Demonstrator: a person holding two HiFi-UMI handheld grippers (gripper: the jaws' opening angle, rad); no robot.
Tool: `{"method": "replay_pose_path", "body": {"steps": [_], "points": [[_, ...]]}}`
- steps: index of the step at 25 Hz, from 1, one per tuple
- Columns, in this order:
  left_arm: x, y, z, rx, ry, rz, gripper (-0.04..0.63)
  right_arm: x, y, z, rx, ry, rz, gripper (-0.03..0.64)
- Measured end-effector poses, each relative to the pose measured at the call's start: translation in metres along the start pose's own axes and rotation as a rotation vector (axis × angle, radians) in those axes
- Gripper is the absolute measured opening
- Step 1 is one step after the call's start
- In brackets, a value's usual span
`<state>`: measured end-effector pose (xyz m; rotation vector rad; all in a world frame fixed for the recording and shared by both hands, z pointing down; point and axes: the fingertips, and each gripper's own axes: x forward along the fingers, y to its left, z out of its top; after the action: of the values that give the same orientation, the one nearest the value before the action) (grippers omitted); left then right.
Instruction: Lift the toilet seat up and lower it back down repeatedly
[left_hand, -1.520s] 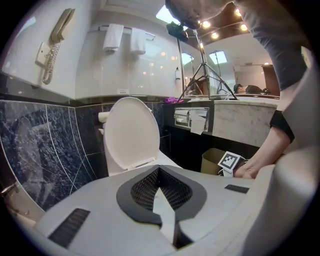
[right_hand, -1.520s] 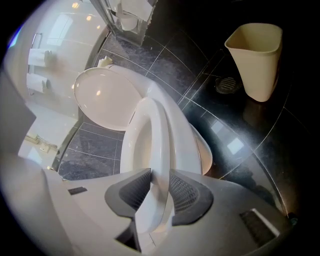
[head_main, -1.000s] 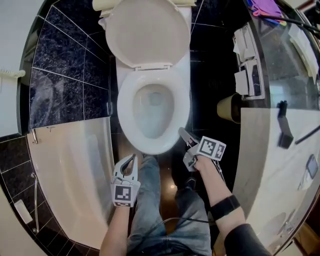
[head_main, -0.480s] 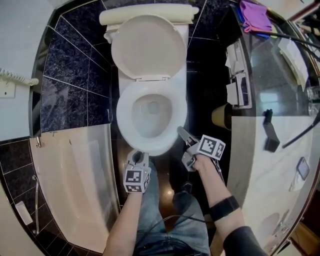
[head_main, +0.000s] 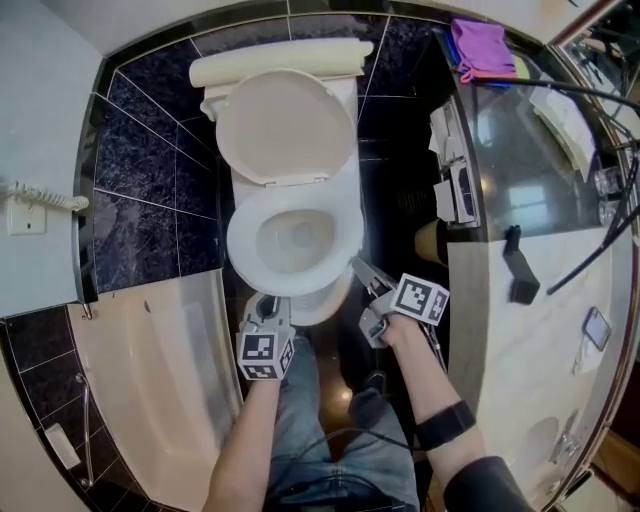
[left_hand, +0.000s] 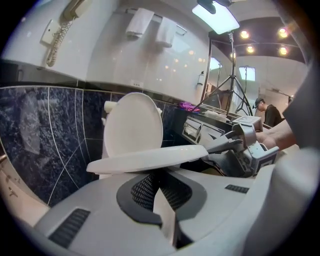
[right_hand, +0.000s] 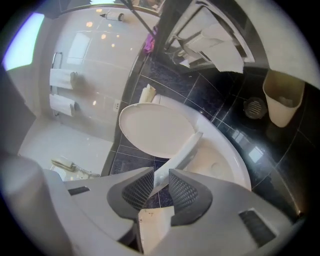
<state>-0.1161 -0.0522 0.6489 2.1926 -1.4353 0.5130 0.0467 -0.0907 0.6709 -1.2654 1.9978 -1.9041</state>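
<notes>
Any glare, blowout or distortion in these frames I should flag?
Head view: heavy fisheye, black corners, reflections on the glossy counter. Left gripper view: ceiling light blown out. Right gripper view: bright glare patches on the dark floor tiles, tile lines bowed.

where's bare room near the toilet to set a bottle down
Bare: marble counter's near end, this side of the black stand; black floor between toilet and bin. Crowded: counter's far end, with purple cloth and trays.

Grey left tongs (head_main: 266, 304), right tongs (head_main: 360, 286), black-white marker cubes (head_main: 262, 356); blue jeans (head_main: 300, 430), black wristband (head_main: 445, 425)
</notes>
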Motion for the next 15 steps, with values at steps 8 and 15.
{"method": "replay_pose_path", "body": {"steps": [8,15], "points": [[0.034,0.020,0.091,0.101,-0.047,-0.019,-0.005,-0.041,0.098,0.058,-0.332,-0.117,-0.017,0.005],[0.077,0.043,0.161,0.162,-0.101,-0.009,-0.005,-0.044,0.161,0.078,-0.554,-0.148,0.009,0.005]]}}
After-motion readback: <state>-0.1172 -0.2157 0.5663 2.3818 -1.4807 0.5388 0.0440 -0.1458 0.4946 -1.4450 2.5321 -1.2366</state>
